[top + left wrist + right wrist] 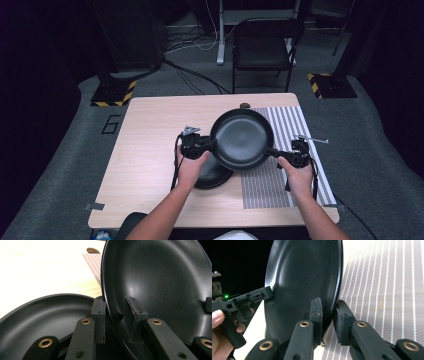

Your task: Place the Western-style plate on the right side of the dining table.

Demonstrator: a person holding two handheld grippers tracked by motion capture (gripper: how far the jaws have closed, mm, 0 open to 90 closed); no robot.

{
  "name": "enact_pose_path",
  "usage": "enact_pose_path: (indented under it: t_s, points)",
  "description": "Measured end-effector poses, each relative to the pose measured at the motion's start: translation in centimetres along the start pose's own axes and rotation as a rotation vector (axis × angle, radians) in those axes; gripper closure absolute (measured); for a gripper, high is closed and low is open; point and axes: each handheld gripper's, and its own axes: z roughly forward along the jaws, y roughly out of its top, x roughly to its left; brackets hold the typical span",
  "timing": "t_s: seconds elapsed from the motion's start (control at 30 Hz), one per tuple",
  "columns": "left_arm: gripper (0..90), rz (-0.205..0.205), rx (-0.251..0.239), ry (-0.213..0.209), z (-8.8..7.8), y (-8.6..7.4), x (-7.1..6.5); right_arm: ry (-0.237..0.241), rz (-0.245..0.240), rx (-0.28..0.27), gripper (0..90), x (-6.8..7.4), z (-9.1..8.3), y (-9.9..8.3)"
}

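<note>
Looking from the high view, you hold the black pan (242, 139) off the table (150, 125) between both tools: your left gripper (209, 145) bites its left rim, your right gripper (279, 153) its right rim. A second pan (214, 175) lies below, by your left hand. In the left gripper view, the fingers (133, 312) clamp the raised pan's rim; the lower pan (45, 315) sits left of them. In the right gripper view, your fingers (315, 312) pinch the rim narrowly, the striped mat (387, 290) right of them.

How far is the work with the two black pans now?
Done: both tongs, left and right, are shut on opposite rims of the upper pan, held above the lower pan. In hand: carrying it. Left: probably setting it down, perhaps on the striped mat.
</note>
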Motion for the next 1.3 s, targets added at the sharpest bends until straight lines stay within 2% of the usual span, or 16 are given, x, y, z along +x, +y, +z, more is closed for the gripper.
enact_pose_path:
  t_s: [0.47, 0.7, 1.3]
  points:
    - [71.0, 0.012, 0.009, -0.024, 1.3, 0.6, -1.3, -0.016, 0.015, -0.029, 78.0, -1.2, -1.3, 0.3]
    - [71.2, 0.019, 0.012, -0.033, 1.5, 0.9, -1.7, -0.015, 0.022, -0.039, 78.0, -1.4, -1.9, 0.4]
    - [71.3, 0.035, 0.028, -0.076, 2.6, 1.2, -2.9, -0.049, 0.038, -0.074, 78.0, -1.8, -3.6, 0.0]
